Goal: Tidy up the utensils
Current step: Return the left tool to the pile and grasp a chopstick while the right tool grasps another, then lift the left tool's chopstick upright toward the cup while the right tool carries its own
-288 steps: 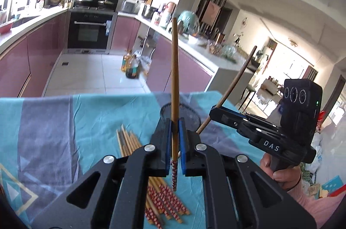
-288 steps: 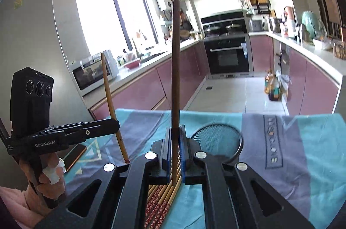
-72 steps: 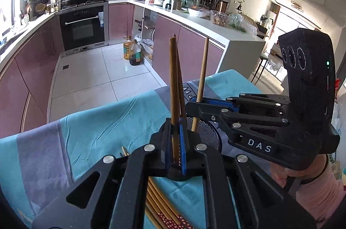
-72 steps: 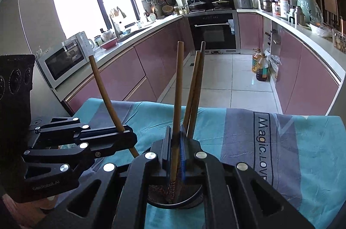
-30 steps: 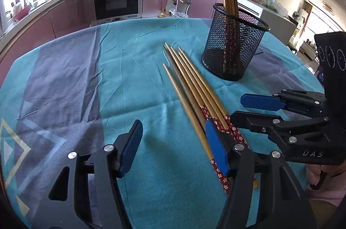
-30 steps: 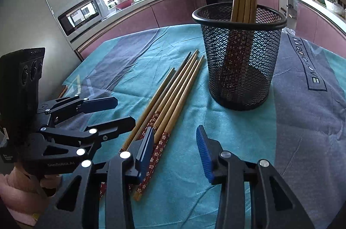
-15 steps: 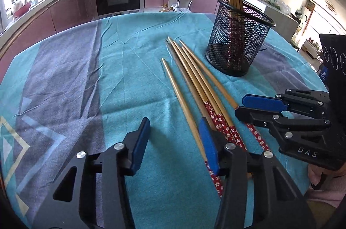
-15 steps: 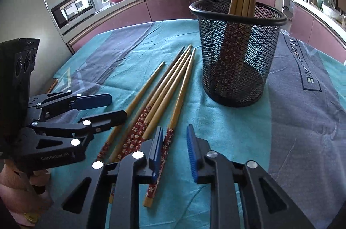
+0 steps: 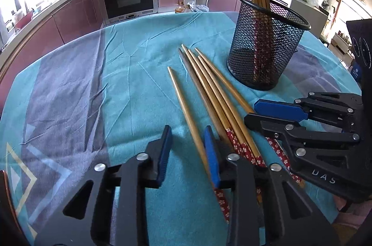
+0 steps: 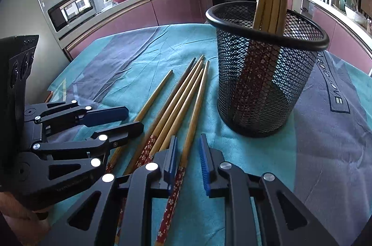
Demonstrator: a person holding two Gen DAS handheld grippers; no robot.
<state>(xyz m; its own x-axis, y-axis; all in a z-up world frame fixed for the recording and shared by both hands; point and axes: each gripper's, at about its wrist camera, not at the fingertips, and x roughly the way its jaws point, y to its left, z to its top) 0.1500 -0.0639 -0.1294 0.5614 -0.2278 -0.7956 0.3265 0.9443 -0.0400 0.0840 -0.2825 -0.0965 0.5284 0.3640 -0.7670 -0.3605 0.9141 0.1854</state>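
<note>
Since lowering from the mesh cup (image 10: 267, 69) | we are closing both grippers, left gripper (image 9: 188, 148) and right gripper (image 10: 187, 156), not yet clamped, each around one chopstick beside the cup, left chopstick (image 9: 186, 111), right chopstick (image 10: 195, 116), for lifting separately.

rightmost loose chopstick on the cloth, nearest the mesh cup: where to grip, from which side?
Grip the rightmost chopstick at its thick end, just above the red flowered handle, coming steeply down from the near side with one finger on each side of the shaft. It lies flat on the tablecloth, slightly apart from its neighbours there. The right gripper already straddles that spot, jaws closing but not yet pressing.
</note>
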